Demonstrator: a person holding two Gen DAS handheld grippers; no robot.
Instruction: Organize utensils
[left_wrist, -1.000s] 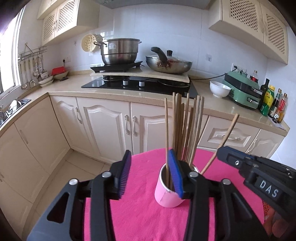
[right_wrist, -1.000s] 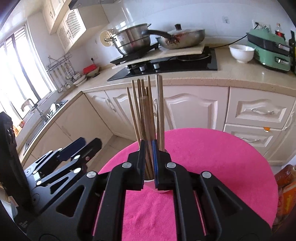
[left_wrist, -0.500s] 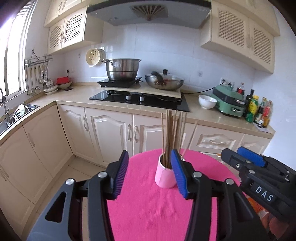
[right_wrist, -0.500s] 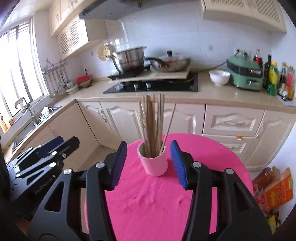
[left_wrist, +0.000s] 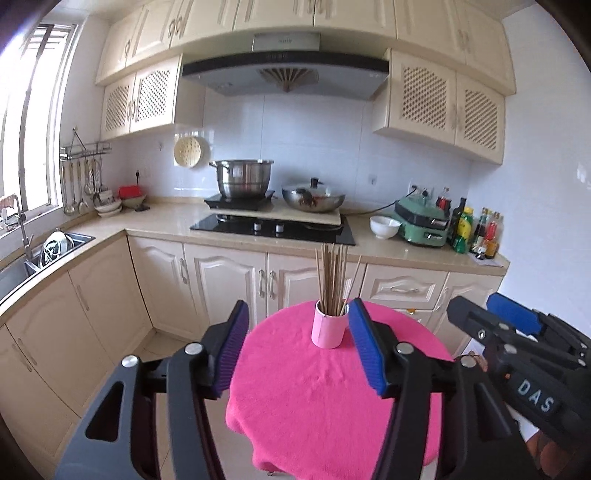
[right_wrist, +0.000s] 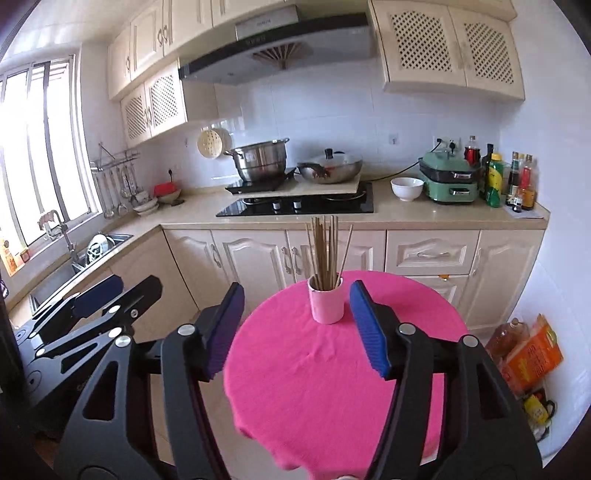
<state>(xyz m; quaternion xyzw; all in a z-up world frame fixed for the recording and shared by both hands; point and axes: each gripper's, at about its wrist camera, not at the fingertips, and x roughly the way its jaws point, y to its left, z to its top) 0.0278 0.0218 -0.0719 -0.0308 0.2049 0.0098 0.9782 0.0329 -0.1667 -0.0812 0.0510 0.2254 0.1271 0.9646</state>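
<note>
Nearest in, left gripper (left_wrist: 297, 347) spread wide, blue pads (left_wrist: 364, 349) framing bare pink tablecloth (left_wrist: 317, 384), gripping nothing. Right gripper (right_wrist: 297, 330) likewise gaping wide, nothing between its pads. Each gripper well short of the pink cup (left_wrist: 328, 328), apart from it.

Further on, pink cup upright on the far part of the round table, bundle of wooden chopsticks (left_wrist: 332, 280) standing in it, one stick leaning off to the right. Nothing else on the cloth; nothing between grippers and cup.

Beyond the table, cream cabinet doors and drawers, then countertop (left_wrist: 166, 219) with black hob (left_wrist: 273, 229), steel pot (left_wrist: 242, 179) and lidded wok (left_wrist: 314, 195) side by side on a board. White bowl (left_wrist: 384, 226) next to green appliance (left_wrist: 423, 219), bottles (left_wrist: 476, 234) crowded at the far right corner. Sink (left_wrist: 55, 247) and hanging ladles at left under the window. Range hood overhead.

Only from the right wrist: orange package (right_wrist: 532, 354) and an oil bottle on the floor by the right wall, plus the left gripper's body low at left. Only from the left wrist: right gripper's casing at right, lettered "DAS".
</note>
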